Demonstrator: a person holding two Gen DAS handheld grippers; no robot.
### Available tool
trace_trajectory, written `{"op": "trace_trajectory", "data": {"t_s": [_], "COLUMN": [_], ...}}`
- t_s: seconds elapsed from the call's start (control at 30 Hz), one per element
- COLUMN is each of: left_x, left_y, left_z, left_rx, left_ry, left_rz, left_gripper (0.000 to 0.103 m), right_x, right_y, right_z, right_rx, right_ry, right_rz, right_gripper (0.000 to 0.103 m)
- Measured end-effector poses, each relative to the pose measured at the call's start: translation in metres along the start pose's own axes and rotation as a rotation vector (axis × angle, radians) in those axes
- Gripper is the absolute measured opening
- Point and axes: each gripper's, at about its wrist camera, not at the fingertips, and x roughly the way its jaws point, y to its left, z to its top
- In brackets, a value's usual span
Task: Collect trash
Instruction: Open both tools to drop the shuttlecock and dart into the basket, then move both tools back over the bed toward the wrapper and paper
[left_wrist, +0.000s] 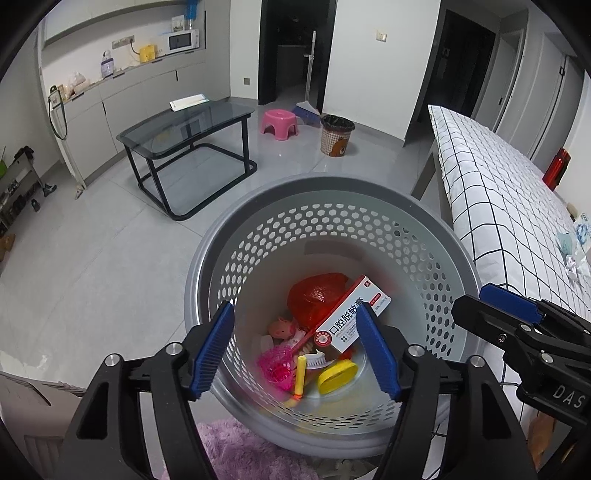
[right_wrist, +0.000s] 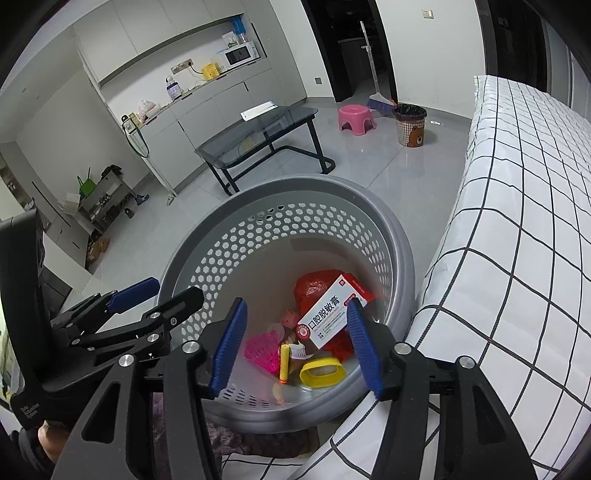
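Observation:
A grey perforated basket (left_wrist: 332, 184) stands on the floor beside the bed; it also shows in the right wrist view (right_wrist: 402, 258). Inside lie a white and red medicine box (left_wrist: 351, 317) (right_wrist: 332, 314), a red plastic bag (left_wrist: 314, 295), a pink pig toy (left_wrist: 282, 328), a pink mesh piece (left_wrist: 275, 365), a yellow stick (left_wrist: 300, 376) and a yellow lid (left_wrist: 338, 374). My left gripper (left_wrist: 295, 350) is open and empty above the basket. My right gripper (right_wrist: 297, 345) is open and empty above the basket too, seen from the left wrist view (left_wrist: 517, 317).
A bed with a white checked sheet (right_wrist: 517, 221) runs along the right; small scraps (left_wrist: 576, 254) lie on it. A glass table (left_wrist: 184, 125), a pink stool (left_wrist: 279, 123), a small bin (left_wrist: 336, 134) and a broom (left_wrist: 308, 110) stand further back. A purple rug (left_wrist: 240, 450) lies underneath.

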Motion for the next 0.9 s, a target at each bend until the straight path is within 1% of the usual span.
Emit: {"op": "trace_trajectory", "data": {"t_s": [0.13,0.17,0.2,0.37,0.47,0.63,0.7,0.8,0.9], "left_x": [-0.008,-0.010,-0.013,-0.023,-0.028,-0.032,-0.033,-0.035,-0.038], "left_y": [-0.003,-0.005,-0.008,-0.024,-0.044,-0.080,-0.096,-0.123,-0.151], "left_z": [0.002,0.002,0.002,0.003,0.003,0.003,0.003,0.002,0.004], "left_rx": [0.004,0.006,0.009,0.038,0.065,0.096,0.113,0.139,0.166], "left_ry": [-0.012,-0.015,-0.019,-0.033,-0.036,-0.037,-0.036,-0.036,-0.038], "left_rz": [-0.010,-0.011,-0.014,-0.039,-0.062,-0.116,-0.138,-0.174,-0.204], "left_gripper": [0.070,0.073,0.075,0.076,0.076,0.076,0.076,0.076,0.078], "right_x": [-0.008,-0.012,-0.016,-0.048,-0.070,-0.114,-0.137,-0.166,-0.190], "right_y": [-0.009,-0.012,-0.016,-0.035,-0.051,-0.094,-0.117,-0.149,-0.183], "right_z": [-0.001,-0.002,-0.003,-0.015,-0.023,-0.039,-0.045,-0.050,-0.050], "right_rx": [0.042,0.055,0.066,0.088,0.102,0.143,0.167,0.189,0.207], "right_ry": [0.000,-0.003,-0.008,-0.052,-0.077,-0.122,-0.150,-0.189,-0.211], "right_rz": [0.009,0.010,0.003,-0.043,-0.075,-0.157,-0.202,-0.272,-0.333], "right_gripper": [0.055,0.055,0.056,0.061,0.062,0.062,0.064,0.065,0.066]}}
